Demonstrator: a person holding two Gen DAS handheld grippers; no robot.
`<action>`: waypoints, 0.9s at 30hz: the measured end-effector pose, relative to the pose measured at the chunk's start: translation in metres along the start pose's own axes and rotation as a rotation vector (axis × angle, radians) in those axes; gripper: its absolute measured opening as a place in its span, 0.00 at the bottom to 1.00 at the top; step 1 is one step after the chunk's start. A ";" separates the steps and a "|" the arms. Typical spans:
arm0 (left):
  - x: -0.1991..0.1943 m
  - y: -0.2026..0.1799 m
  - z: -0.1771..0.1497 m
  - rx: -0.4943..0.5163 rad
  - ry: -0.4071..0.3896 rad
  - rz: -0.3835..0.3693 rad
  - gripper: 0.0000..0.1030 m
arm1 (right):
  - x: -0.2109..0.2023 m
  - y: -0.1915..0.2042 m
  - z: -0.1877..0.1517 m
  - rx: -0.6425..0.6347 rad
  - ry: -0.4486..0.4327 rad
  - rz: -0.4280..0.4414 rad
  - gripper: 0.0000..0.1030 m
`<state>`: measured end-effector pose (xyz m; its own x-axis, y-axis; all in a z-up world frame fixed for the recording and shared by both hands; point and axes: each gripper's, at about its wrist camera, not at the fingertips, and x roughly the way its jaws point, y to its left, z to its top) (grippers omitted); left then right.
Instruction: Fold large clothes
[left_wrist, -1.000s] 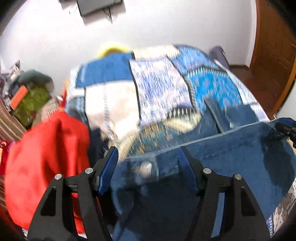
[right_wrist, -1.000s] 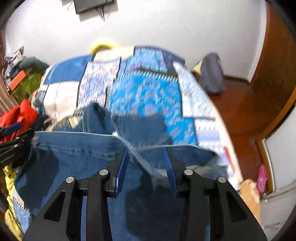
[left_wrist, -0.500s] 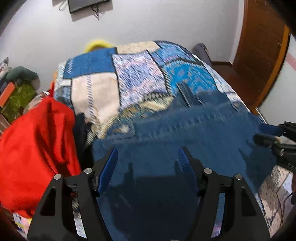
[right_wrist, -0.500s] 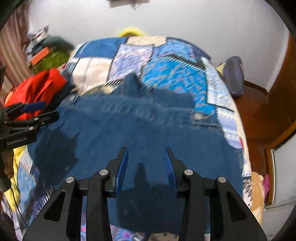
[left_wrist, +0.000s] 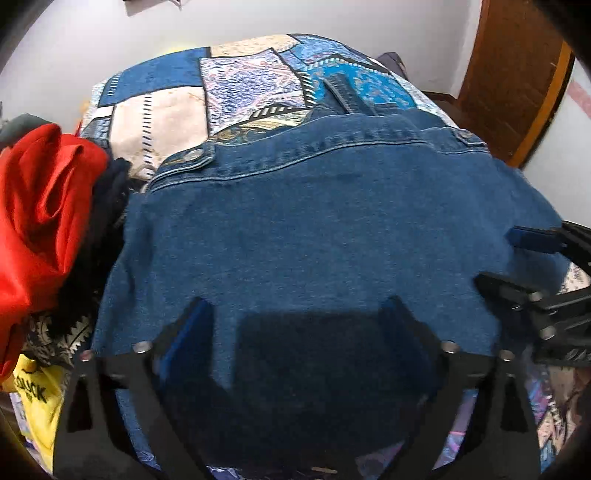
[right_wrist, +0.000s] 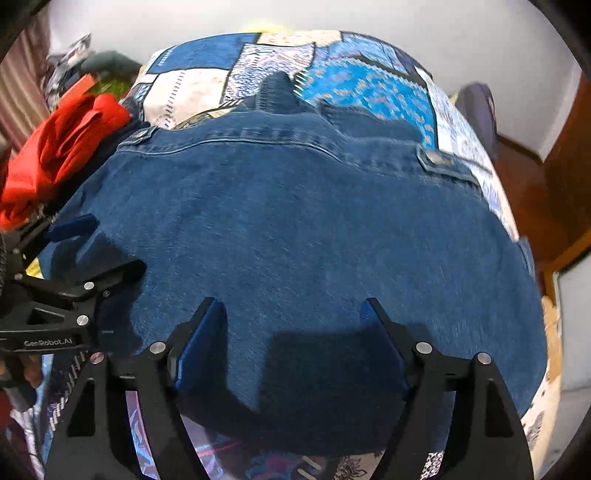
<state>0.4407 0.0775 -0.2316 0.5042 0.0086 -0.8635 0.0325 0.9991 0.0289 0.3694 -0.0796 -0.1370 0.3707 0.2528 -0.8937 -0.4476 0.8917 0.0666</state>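
Both the left gripper (left_wrist: 295, 325) and right gripper (right_wrist: 291, 325) hover with jaws apart, gripping nothing, above the denim jacket (right_wrist: 295, 229), which lies spread flat across the bed's (left_wrist: 166, 110) near end. Next, probably pinch one side edge, fold inward evenly, avoiding the red garment (left_wrist: 40, 206) at the bed's left edge.

The left gripper (right_wrist: 74, 243) body reads "GenRobot.AI"; a yellow bag (left_wrist: 35, 398) shows partial letters "LUCK".

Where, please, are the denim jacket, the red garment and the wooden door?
denim jacket (right_wrist: 295, 229), right wrist view, middle of its back panel.
red garment (left_wrist: 40, 192), left wrist view, its bunched middle.
wooden door (left_wrist: 517, 66), left wrist view, its panel.
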 end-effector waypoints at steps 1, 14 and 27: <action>0.000 0.002 -0.001 -0.006 -0.002 -0.009 0.94 | 0.000 -0.004 0.000 0.009 0.004 0.006 0.73; -0.023 0.042 -0.027 -0.127 -0.013 0.013 0.94 | -0.027 -0.057 -0.030 0.121 -0.004 -0.061 0.73; -0.046 0.100 -0.074 -0.347 0.002 0.070 0.94 | -0.051 -0.079 -0.048 0.183 -0.017 -0.132 0.73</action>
<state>0.3570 0.1798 -0.2261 0.4934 0.0775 -0.8663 -0.2979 0.9509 -0.0846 0.3469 -0.1806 -0.1176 0.4305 0.1342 -0.8926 -0.2395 0.9704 0.0304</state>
